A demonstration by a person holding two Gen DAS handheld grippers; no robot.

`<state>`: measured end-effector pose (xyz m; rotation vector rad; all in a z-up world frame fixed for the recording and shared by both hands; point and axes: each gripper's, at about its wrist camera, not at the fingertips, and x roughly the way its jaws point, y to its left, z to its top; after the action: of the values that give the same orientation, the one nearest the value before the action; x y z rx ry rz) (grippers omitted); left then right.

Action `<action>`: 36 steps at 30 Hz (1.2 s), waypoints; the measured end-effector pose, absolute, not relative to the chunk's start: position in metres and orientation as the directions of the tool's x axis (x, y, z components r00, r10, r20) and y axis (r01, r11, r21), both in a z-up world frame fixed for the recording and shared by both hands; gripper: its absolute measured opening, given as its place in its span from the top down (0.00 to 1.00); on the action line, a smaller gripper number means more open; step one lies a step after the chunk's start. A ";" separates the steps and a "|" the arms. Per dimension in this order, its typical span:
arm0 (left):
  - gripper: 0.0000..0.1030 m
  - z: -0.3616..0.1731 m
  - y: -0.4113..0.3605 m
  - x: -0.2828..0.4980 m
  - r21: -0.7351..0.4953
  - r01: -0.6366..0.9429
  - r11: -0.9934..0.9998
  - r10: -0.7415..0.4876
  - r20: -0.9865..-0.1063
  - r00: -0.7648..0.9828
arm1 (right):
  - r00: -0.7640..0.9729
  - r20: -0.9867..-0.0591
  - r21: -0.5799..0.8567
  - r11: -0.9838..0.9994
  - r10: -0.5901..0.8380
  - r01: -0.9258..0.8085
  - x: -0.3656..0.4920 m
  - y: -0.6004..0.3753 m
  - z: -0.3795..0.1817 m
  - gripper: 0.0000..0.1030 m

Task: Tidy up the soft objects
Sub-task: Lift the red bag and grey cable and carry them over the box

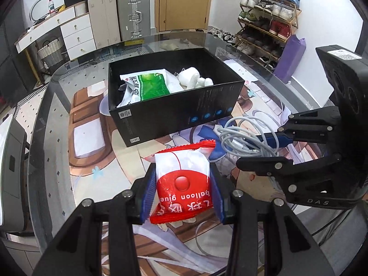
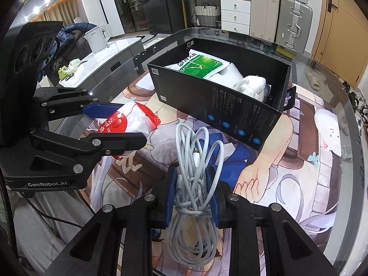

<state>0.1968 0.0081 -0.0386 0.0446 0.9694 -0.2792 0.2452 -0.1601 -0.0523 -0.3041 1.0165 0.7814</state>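
Left wrist view: the left gripper point(image 1: 182, 191) clamps a red-and-white packet point(image 1: 182, 181) above the glass table point(image 1: 92, 161), just before the black box point(image 1: 174, 105). Right wrist view: the right gripper point(image 2: 192, 193) pinches a coiled white cable point(image 2: 195, 184), near the box, which holds a green-labelled bag point(image 2: 199, 65) and white soft items point(image 2: 250, 85).

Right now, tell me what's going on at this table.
A person is sorting soft things into a black box with two handheld grippers. The left gripper is shut on a red-and-white packet; the right gripper is shut on a coiled white cable. Both are short of the box, not yet over it. Inside the box lie a green-and-white bag and some white foam pieces.
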 end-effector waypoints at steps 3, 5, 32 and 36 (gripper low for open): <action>0.60 -0.036 0.007 0.196 -0.088 0.258 0.962 -0.218 -0.816 0.535 | 0.290 -0.847 0.122 0.694 0.445 -0.710 0.245 -0.160 -0.051 0.75; 0.60 -0.036 0.007 0.197 -0.087 0.256 0.963 -0.216 -0.817 0.535 | 0.290 -0.842 0.125 0.689 0.454 -0.714 0.244 -0.160 -0.047 0.75; 0.60 0.038 0.030 0.223 -0.115 0.175 0.978 -0.208 -0.637 0.742 | 0.499 -0.671 0.103 0.735 0.549 -0.670 0.278 -0.143 0.049 0.75; 0.60 0.036 0.032 0.238 -0.134 0.156 0.979 -0.206 -0.631 0.748 | 0.523 -0.661 0.108 0.757 0.539 -0.644 0.293 -0.141 0.049 0.75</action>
<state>0.2380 0.0316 0.0358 -0.0745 0.6988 -0.1980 0.2933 -0.1411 0.0491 -0.1572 0.7331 0.7113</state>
